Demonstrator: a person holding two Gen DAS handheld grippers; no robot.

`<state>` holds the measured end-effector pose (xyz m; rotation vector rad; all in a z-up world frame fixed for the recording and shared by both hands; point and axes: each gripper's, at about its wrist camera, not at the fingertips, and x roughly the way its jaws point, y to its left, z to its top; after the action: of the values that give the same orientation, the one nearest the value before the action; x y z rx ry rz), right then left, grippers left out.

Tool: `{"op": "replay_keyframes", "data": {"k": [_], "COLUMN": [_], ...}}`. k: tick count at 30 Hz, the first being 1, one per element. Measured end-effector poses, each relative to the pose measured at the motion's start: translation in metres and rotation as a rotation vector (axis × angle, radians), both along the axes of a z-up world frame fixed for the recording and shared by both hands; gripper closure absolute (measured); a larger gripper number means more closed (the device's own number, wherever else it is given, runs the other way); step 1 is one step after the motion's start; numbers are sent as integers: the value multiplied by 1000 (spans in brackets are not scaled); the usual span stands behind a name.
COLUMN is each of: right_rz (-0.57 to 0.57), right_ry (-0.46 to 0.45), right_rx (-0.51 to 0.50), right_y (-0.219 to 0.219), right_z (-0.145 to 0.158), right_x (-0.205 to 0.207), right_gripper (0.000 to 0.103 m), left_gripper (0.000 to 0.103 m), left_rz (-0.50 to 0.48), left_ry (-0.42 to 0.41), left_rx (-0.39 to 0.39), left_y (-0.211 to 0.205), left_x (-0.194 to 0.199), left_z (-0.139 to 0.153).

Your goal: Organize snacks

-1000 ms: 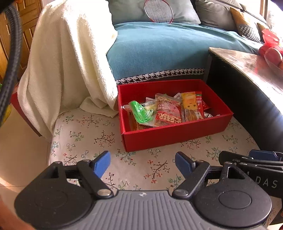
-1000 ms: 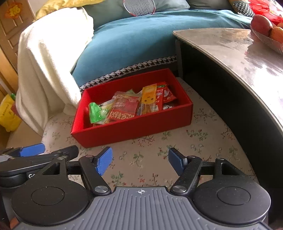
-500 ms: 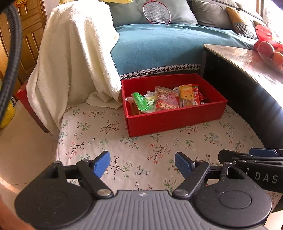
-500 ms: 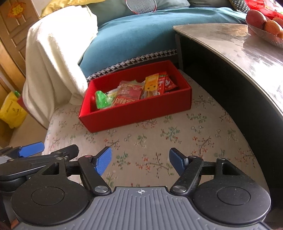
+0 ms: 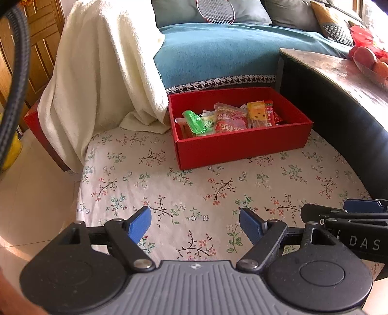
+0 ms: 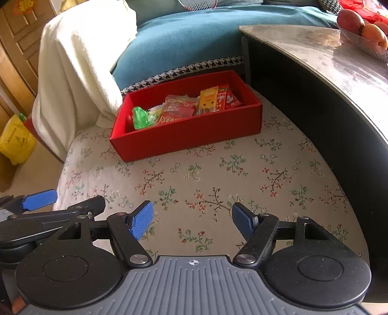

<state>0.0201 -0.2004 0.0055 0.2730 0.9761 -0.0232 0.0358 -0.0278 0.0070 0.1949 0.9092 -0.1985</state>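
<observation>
Jaws of left gripper point(image 5: 195, 224) and right gripper point(image 6: 192, 219) both spread, empty, over floral cloth point(image 5: 150, 184); snack packets point(image 5: 230, 118) sit in red box point(image 5: 242, 145) ahead, white towel point(image 5: 101, 67) left, dark table point(image 6: 315, 80) right, teal sofa point(image 5: 218, 55) behind.

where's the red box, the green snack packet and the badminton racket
red box point(image 5: 242, 147), left wrist view, on its front outer wall
green snack packet point(image 6: 140, 118), right wrist view, on the middle of the wrapper
badminton racket point(image 5: 214, 9), left wrist view, on its strings
</observation>
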Motion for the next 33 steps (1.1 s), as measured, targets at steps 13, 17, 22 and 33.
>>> {"op": "replay_keyframes", "data": {"k": [13, 17, 22, 33], "right_rz": [9, 13, 14, 16], "right_ry": [12, 15, 15, 11], "right_rx": [-10, -11, -9, -6], "right_y": [1, 1, 1, 2], "right_z": [-2, -2, -2, -1], "right_x": [-1, -1, -1, -1], "right_gripper": [25, 25, 25, 25], "left_gripper": [30, 30, 30, 30], "left_rz": [1, 1, 1, -2], "left_ry": [8, 9, 5, -16], "left_rx": [1, -1, 0, 4], "left_y": [-1, 0, 0, 1], "left_x": [-1, -1, -2, -3], "left_z": [-2, -2, -1, 1]}}
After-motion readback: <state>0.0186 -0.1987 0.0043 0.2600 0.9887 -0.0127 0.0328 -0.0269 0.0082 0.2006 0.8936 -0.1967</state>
